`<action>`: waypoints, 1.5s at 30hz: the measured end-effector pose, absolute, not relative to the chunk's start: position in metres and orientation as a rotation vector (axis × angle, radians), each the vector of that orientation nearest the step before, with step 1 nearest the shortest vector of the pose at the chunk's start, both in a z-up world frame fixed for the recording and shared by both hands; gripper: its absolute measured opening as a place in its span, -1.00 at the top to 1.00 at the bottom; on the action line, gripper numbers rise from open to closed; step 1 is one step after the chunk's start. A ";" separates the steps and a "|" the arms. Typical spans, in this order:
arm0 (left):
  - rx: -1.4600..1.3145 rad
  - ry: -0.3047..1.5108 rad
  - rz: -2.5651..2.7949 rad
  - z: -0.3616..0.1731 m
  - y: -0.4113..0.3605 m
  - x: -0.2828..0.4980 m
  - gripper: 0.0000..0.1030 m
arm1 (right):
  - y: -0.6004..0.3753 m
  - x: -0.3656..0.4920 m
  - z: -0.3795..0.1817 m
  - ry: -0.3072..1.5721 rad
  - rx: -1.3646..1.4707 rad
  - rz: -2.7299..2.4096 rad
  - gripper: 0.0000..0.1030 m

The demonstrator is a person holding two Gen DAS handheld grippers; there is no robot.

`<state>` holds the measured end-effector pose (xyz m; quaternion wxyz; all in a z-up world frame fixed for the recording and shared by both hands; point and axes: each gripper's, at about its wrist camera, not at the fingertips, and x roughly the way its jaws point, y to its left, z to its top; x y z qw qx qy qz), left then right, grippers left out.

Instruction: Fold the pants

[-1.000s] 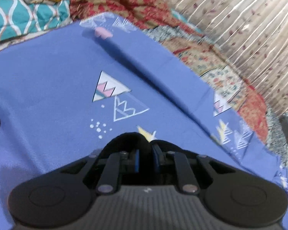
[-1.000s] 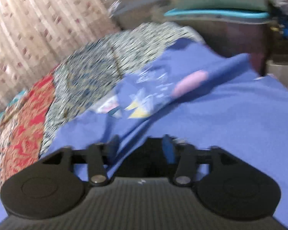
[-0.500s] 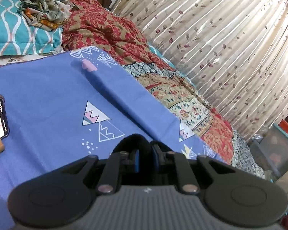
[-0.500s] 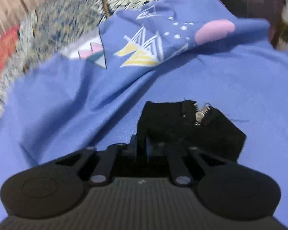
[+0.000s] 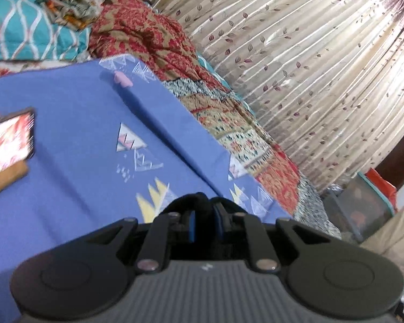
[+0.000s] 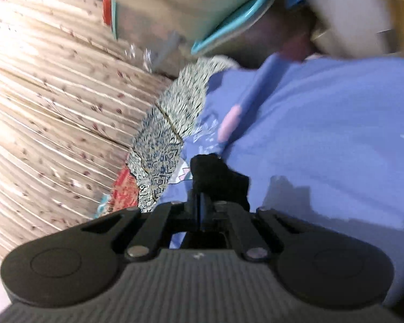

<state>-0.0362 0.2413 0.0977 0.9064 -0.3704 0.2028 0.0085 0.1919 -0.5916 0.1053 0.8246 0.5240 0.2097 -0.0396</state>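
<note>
My left claw [image 5: 204,224] is pinched on a fold of the black pants [image 5: 187,202]; the dark cloth bunches up between and over the two blue pads [image 5: 191,225], which stand close together. My right claw [image 6: 202,210] is pressed tight on another part of the pants [image 6: 219,180], and a black clump of cloth rises just past its tips. In both views the pants show only as these held bunches at the claws; the rest of the garment is hidden behind the claw bodies.

Under both claws lies a blue sheet [image 5: 67,113] printed with white, pink and yellow triangles. A lit phone [image 5: 9,145] leans on a wooden stand [image 5: 6,181] at the left edge of the sheet. A red patterned quilt [image 5: 145,35] and a teal pillow [image 5: 18,27] lie beyond the sheet. A pale leaf-print curtain [image 5: 317,67] hangs to the right.
</note>
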 end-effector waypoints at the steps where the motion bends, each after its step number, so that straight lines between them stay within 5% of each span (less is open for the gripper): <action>1: -0.766 0.426 0.007 0.095 0.240 -0.047 0.74 | -0.599 0.159 0.101 0.432 1.127 -0.091 0.92; 7: -0.719 0.519 -0.044 0.072 0.221 -0.110 0.72 | -0.626 0.022 0.046 0.458 1.199 -0.254 0.92; 13: -0.736 0.637 -0.028 0.041 0.222 -0.151 0.26 | -0.637 -0.015 -0.016 0.499 1.439 -0.398 0.83; 17: -0.789 0.617 0.004 0.037 0.239 -0.171 -0.07 | -0.624 -0.004 0.003 0.415 1.436 -0.389 0.14; 19: -0.809 0.586 0.046 0.038 0.251 -0.176 -0.18 | -0.619 -0.004 0.011 0.409 1.395 -0.396 -0.05; 25: -0.849 0.546 0.077 0.042 0.284 -0.163 -0.44 | -0.610 -0.006 0.024 0.517 1.109 -0.569 -0.15; 28: -0.804 0.565 0.027 0.047 0.286 -0.130 -0.63 | -0.621 -0.030 0.019 0.511 1.079 -0.639 -0.17; 30: -0.736 0.618 -0.037 0.046 0.280 -0.095 -0.95 | -0.616 -0.034 0.025 0.472 1.073 -0.619 -0.17; 32: -0.686 0.689 -0.092 0.037 0.273 -0.061 -0.97 | -0.602 -0.029 0.035 0.482 1.000 -0.564 -0.17; 34: -0.668 0.762 -0.145 0.023 0.267 -0.034 -0.88 | -0.584 -0.020 0.046 0.500 0.925 -0.513 -0.17; 36: -0.631 0.836 -0.196 0.010 0.254 -0.009 0.26 | -0.563 -0.009 0.053 0.523 0.863 -0.458 -0.17; 38: -0.538 0.822 -0.181 0.016 0.243 0.004 0.64 | -0.541 0.001 0.056 0.555 0.821 -0.400 -0.17; 42: -0.457 0.551 -0.149 0.064 0.249 0.008 0.80 | -0.474 0.031 0.065 0.617 0.750 -0.223 -0.17; 45: -0.375 0.475 -0.107 0.079 0.246 0.023 0.74 | -0.417 0.053 0.070 0.656 0.673 -0.025 -0.17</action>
